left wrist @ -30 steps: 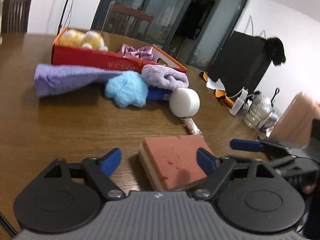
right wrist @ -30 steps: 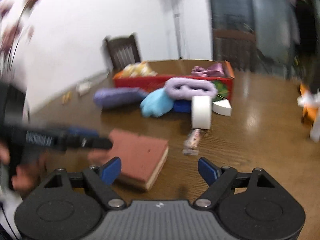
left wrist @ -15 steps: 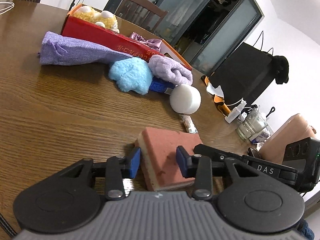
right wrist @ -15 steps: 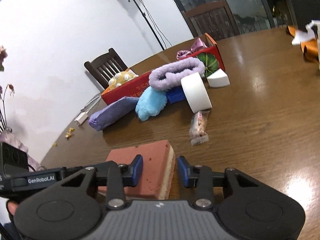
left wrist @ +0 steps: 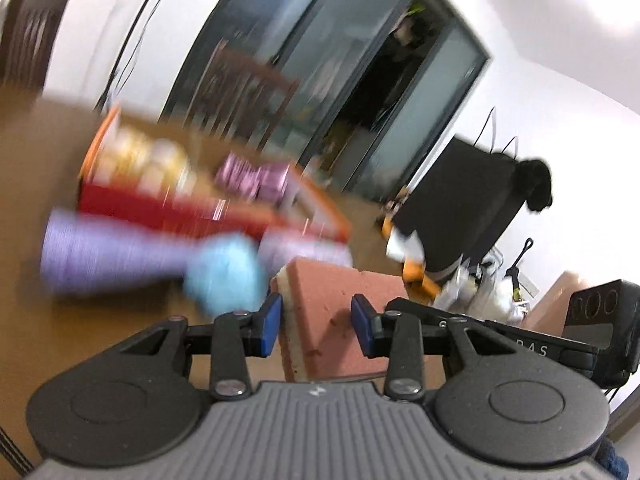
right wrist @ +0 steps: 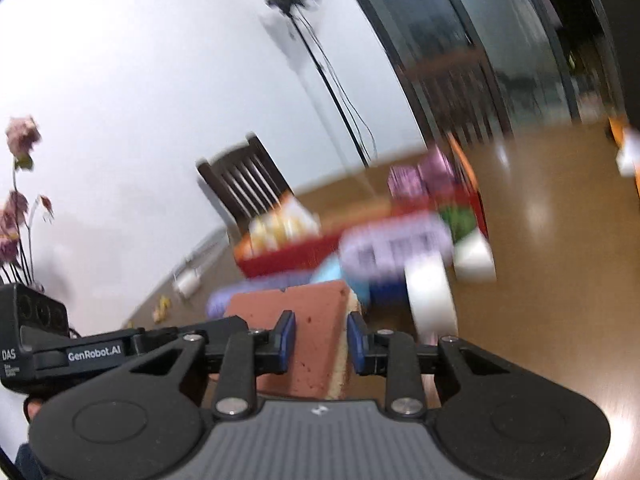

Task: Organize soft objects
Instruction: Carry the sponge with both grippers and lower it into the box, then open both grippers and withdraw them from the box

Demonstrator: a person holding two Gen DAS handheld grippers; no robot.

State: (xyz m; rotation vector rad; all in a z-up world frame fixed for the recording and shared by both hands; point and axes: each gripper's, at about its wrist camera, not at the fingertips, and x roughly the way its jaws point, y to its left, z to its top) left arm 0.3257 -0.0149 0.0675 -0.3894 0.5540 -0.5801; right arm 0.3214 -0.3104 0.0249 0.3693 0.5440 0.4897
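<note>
Sponge (left wrist: 340, 312) (reddish) clamped between both grippers' pads

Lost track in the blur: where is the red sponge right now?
The red sponge sits between both grippers' fingers, left gripper and right gripper, in front of the red box.

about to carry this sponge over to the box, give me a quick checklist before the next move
1. Left gripper shut on the sponge: ok.
2. Right gripper shut on the same sponge: ok.
3. Sponge off the table: cannot tell, looks lifted and tilted.
4. Red box in view ahead: ok, but blurred.
5. Free room inside the box: cannot tell, a yellow toy and pink cloth lie in it.
6. Purple towel and blue plush lie before the box: not ok.
</note>
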